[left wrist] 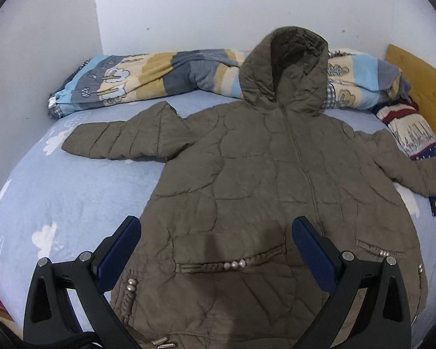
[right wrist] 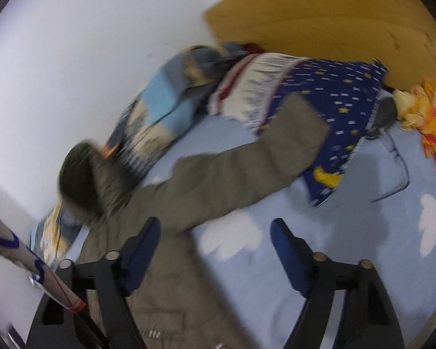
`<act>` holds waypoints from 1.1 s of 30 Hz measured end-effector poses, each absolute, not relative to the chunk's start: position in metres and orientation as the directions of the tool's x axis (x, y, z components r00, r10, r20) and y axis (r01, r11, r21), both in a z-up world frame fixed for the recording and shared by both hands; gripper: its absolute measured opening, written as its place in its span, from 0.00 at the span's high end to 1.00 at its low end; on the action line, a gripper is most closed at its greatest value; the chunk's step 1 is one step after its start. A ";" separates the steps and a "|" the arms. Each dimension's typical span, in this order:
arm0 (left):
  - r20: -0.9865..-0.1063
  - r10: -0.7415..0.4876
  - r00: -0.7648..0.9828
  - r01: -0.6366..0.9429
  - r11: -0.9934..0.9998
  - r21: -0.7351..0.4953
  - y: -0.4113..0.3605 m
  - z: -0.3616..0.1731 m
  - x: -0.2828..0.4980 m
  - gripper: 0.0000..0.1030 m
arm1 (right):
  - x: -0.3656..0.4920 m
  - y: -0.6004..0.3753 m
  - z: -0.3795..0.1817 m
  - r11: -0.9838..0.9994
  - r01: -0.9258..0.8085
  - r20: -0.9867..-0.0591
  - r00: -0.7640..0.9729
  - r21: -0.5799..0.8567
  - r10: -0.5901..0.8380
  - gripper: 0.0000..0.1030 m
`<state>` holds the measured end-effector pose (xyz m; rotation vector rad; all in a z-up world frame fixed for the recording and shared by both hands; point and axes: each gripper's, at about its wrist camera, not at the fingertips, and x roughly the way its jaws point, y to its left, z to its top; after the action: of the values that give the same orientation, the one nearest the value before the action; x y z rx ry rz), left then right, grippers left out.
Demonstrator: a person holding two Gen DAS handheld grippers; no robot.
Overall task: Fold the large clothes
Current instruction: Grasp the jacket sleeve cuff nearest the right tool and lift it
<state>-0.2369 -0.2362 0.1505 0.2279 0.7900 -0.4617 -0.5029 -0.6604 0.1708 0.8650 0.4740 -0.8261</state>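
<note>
**Two open grippers above an olive coat spread flat on a bed**

Nearest the left wrist camera, the left gripper (left wrist: 216, 232) hangs with its blue-padded fingers (left wrist: 311, 250) spread wide and nothing between them. Directly beneath them lies the lower front of a quilted olive hooded coat (left wrist: 261, 174), front side up and zipped, near a pocket trimmed with silver beads (left wrist: 235, 264). The pads do not touch the fabric. The coat seems laid flat with both sleeves out so that it can be folded in stages; no fold has been made yet.

In the blurred right wrist view, the right gripper (right wrist: 215, 241) is also open and empty, though not at its widest. Its left finger (right wrist: 142, 250) sits over the coat's side edge, while the right finger is over bare sheet. Just beyond, the coat's right sleeve (right wrist: 247, 168) stretches away, its cuff resting on a dark blue starry blanket (right wrist: 343, 99). That sleeve looks like the likely first grasp.

Farther off, the left sleeve (left wrist: 122, 142) lies on the pale blue cloud-print sheet (left wrist: 58, 192). The hood (left wrist: 287, 67) rests against a rolled striped quilt (left wrist: 148, 72), pushed back along the white wall (left wrist: 218, 5), probably to clear folding space. A wooden headboard (right wrist: 334, 14) stands at the far right.
</note>
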 end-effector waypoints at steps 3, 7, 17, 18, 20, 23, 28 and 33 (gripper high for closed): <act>-0.729 -0.312 0.610 0.490 0.871 0.038 -0.240 0.148 -0.235 0.00 | -0.514 -0.713 0.172 0.338 0.828 -0.689 0.560 0.447 -0.460 0.24; -0.731 -0.316 0.604 0.508 0.860 0.049 -0.242 0.145 -0.235 0.00 | -0.523 -0.766 0.159 0.282 0.846 -0.713 0.534 0.453 -0.455 0.31; -0.730 -0.305 0.611 0.516 0.853 0.075 -0.242 0.138 -0.232 0.00 | -0.521 -0.827 0.105 0.197 0.874 -0.756 0.484 0.444 -0.442 0.34; -0.732 -0.304 0.610 0.516 0.853 0.076 -0.243 0.137 -0.231 0.00 | -0.520 -0.831 0.101 0.195 0.879 -0.759 0.475 0.436 -0.444 0.34; -0.734 -0.299 0.610 0.515 0.853 0.080 -0.244 0.135 -0.230 0.00 | -0.516 -0.840 0.089 0.185 0.884 -0.772 0.465 0.429 -0.434 0.35; -0.734 -0.289 0.614 0.514 0.853 0.094 -0.246 0.131 -0.229 0.00 | -0.513 -0.851 0.073 0.165 0.896 -0.784 0.442 0.413 -0.436 0.39; -0.737 -0.280 0.615 0.523 0.845 0.116 -0.249 0.126 -0.230 0.00 | -0.510 -0.870 0.056 0.147 0.898 -0.794 0.437 0.415 -0.423 0.69; -0.732 -0.294 0.615 0.521 0.848 0.098 -0.247 0.131 -0.231 0.00 | -0.505 -0.857 0.081 0.208 0.890 -0.761 0.455 0.406 -0.463 0.84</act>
<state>-0.2307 -0.2475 0.1308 0.3168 0.7773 -0.4786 -0.5048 -0.8573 0.0808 0.9453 0.5452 -1.0091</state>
